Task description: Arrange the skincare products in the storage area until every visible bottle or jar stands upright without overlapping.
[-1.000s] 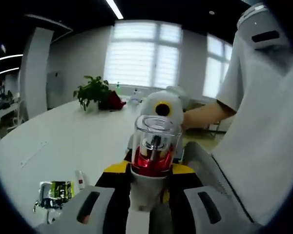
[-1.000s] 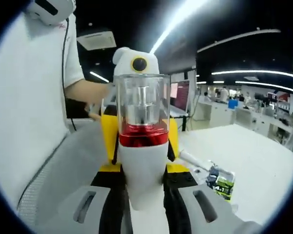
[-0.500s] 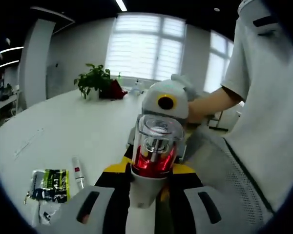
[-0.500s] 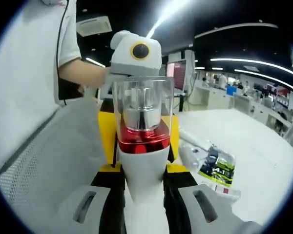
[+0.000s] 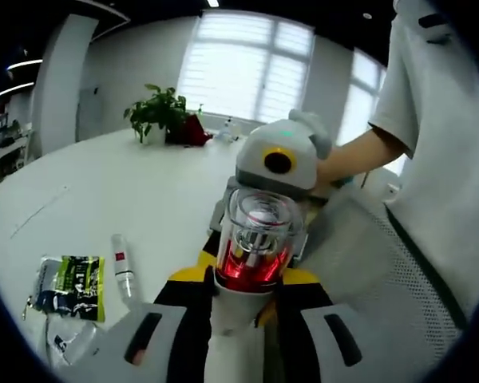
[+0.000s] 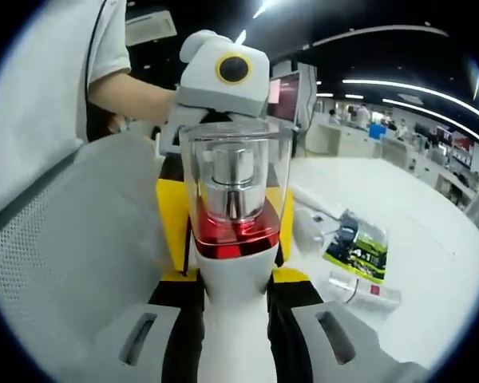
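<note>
Flanking bottle: sachet, tube

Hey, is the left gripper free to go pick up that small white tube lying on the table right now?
Probably not. The left gripper is shut on the pump bottle, which the right gripper grips too. The white tube lies unobstructed on the table; the bottle must be released first.

Person's white short sleeve; yellow-black claw.

White pump bottle with red collar and clear plastic cap: upright, clamped between both grippers' jaws.
</note>
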`<state>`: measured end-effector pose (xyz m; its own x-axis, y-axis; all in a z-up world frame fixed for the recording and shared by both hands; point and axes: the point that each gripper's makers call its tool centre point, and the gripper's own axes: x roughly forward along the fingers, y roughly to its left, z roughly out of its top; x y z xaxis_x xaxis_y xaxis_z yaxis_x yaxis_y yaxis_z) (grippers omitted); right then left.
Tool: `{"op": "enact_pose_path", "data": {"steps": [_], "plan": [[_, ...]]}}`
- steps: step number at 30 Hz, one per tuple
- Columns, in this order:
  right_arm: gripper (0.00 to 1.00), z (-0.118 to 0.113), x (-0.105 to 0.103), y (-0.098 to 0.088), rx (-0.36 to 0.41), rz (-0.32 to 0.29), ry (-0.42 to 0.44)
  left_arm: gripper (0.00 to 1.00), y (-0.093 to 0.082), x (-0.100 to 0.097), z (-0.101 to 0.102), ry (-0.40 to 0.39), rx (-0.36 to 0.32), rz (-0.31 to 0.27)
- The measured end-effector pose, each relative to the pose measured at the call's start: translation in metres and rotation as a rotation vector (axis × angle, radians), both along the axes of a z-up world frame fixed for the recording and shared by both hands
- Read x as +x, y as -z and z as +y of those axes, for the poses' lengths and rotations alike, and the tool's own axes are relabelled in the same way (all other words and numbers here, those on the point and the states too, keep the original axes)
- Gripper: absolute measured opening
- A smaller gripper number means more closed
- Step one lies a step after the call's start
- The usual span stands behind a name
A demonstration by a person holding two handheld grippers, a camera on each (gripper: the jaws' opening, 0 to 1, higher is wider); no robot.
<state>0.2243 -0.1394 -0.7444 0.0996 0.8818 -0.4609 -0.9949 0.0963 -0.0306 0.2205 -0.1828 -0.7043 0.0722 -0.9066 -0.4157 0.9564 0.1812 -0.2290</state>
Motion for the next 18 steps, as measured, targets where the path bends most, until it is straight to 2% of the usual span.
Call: {"op": "enact_pose_path", "data": {"steps": [18], "plan": [[0.29, -0.009, 0.005, 0.023, -0.050, 0.021, 0.001, 0.26, 0.019, 0.005, -0.004, 0.009, 0.025, 0.026]]}}
